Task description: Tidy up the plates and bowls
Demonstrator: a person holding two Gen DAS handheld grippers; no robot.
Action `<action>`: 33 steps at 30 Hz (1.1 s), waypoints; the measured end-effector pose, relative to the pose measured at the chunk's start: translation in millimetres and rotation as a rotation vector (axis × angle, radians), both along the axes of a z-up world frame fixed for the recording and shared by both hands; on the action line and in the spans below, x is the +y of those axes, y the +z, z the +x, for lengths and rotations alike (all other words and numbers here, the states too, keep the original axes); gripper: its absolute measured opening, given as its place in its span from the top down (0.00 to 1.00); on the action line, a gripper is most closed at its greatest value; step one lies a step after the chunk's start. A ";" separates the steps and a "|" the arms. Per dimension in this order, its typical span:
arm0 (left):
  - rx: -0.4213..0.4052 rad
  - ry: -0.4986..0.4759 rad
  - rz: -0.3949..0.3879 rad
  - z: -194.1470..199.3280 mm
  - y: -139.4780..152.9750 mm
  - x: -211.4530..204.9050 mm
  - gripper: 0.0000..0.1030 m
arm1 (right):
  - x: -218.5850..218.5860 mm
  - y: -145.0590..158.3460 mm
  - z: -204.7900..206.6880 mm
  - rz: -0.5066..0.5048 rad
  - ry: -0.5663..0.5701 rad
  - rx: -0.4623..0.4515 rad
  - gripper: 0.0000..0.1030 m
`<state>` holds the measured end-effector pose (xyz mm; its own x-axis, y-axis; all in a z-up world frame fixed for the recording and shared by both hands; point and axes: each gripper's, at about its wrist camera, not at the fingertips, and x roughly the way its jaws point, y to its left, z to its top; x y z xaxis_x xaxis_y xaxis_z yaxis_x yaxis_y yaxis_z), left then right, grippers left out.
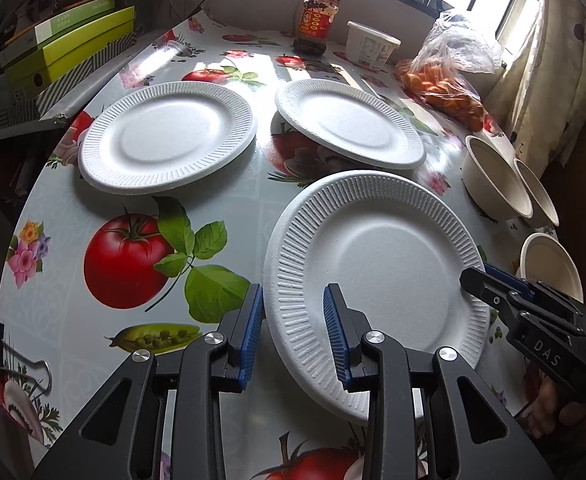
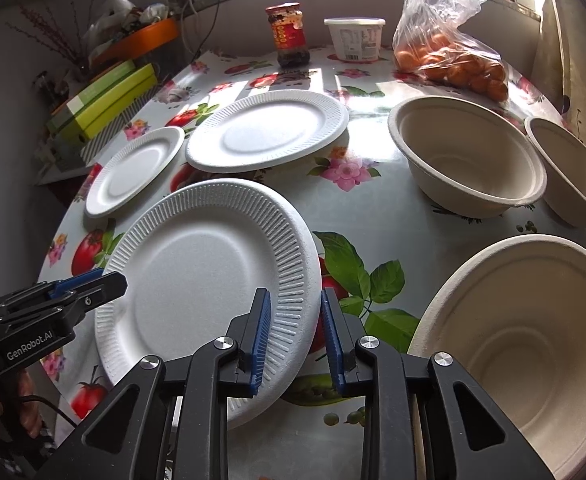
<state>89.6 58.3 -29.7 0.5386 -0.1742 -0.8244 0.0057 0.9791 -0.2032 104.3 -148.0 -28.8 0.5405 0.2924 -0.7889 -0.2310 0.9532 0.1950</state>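
Both claws straddle the near plate (image 1: pixel 377 264): left gripper (image 1: pixel 293 336) on its left rim, right gripper (image 2: pixel 295 338) opposite, seemingly clamped.

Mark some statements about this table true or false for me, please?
1. Three white plates lie on the table: the nearest plate and two farther plates. True.
2. The bowls are stacked inside one another. False: the three bowls stand separately, unstacked.
3. The left gripper and the right gripper are both at the rim of the nearest plate, on opposite sides. True.
4. The jar lies on its side. False: the jar stands upright at the far edge.
5. The clear bag holds orange fruit. True.
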 end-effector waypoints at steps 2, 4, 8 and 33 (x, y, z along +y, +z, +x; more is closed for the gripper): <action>-0.001 0.001 0.000 0.0 0.6 0.3 0.69 | 0.3 0.6 0.0 -0.003 -0.002 0.000 0.76; -0.002 0.001 0.000 0.0 0.5 0.5 0.69 | 0.3 1.0 0.0 -0.006 -0.002 -0.003 0.76; -0.004 0.004 -0.003 -1.2 1.5 1.1 0.69 | 1.4 2.2 -0.2 -0.013 -0.006 -0.005 0.76; -0.075 0.073 -0.011 2.8 34.1 36.9 0.69 | 39.8 36.4 16.7 -0.036 0.054 -0.040 0.76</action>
